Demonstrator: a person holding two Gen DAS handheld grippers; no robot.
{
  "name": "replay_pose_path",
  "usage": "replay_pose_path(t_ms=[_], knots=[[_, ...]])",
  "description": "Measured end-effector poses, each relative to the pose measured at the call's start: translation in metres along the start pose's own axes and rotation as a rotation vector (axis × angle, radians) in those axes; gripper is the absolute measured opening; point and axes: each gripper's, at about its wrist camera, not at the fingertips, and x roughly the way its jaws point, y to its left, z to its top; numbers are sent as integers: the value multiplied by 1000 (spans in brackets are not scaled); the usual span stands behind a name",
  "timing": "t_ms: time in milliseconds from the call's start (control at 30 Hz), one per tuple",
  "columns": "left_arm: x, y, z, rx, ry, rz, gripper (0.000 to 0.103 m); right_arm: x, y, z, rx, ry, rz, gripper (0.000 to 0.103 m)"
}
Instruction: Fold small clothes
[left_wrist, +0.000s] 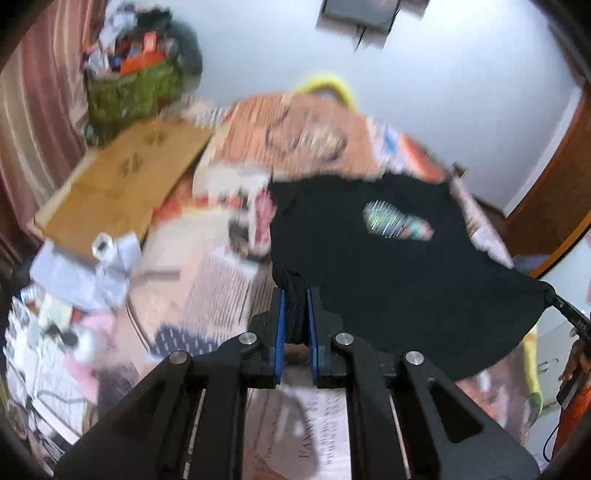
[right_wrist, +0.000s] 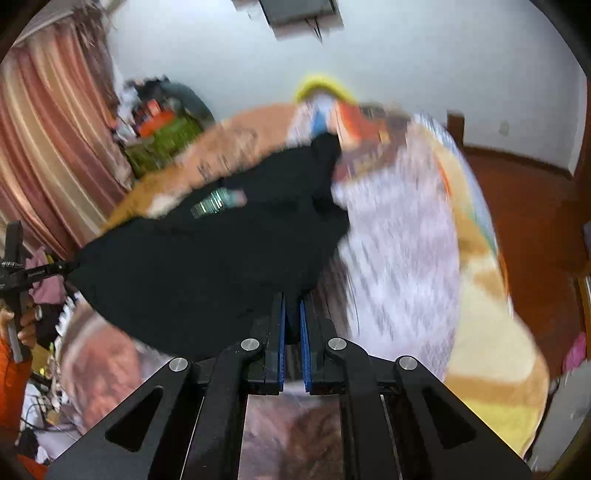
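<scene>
Black cloth is pinched between the blue pads of the left gripper (left_wrist: 295, 314), and another corner of the same shirt (left_wrist: 388, 258) is clamped by the right gripper (right_wrist: 292, 314). Stretched between the two, the shirt is held above the bed (right_wrist: 399, 236), its printed patch turned up. Cardboard (left_wrist: 122, 184), a green bag (left_wrist: 129, 92) and curtains (right_wrist: 48, 147) are seen beyond, blurred.

Clutter (left_wrist: 74, 302) and a cardboard sheet (left_wrist: 122, 184) crowd the left; the patterned bedcover (right_wrist: 399, 251) right lies open.
</scene>
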Motion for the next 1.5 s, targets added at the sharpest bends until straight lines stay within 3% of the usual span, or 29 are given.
replay_pose_path(t_ms=[200, 433, 567, 833, 1133, 1200, 1333, 1400, 1467, 1500], knots=[[-48, -22, 53, 31, -144, -15, 10, -40, 25, 53, -68, -173, 2, 6], [-50, -32, 113, 54, -217, 28, 10, -46, 36, 107, -112, -269, -38, 6], [-19, -29, 143, 45, -202, 79, 10, -22, 34, 134, -113, -263, -70, 6], [91, -6, 195, -8, -103, 148, 10, 56, 10, 177, -75, -190, -122, 6], [236, 15, 224, -17, 45, 207, 11, 171, -42, 208, 7, -34, -188, 6], [264, 21, 226, -29, 83, 222, 15, 187, -52, 209, 21, -15, -194, 7], [283, 26, 223, 21, 68, 310, 20, 195, -65, 204, 45, 19, -214, 12], [285, 30, 214, 38, 77, 301, 36, 190, -66, 200, 29, 11, -218, 19], [280, 35, 200, 31, 100, 279, 36, 180, -65, 189, 20, 7, -241, 33], [276, 38, 192, 28, 113, 261, 37, 175, -64, 183, 13, 7, -236, 34]])
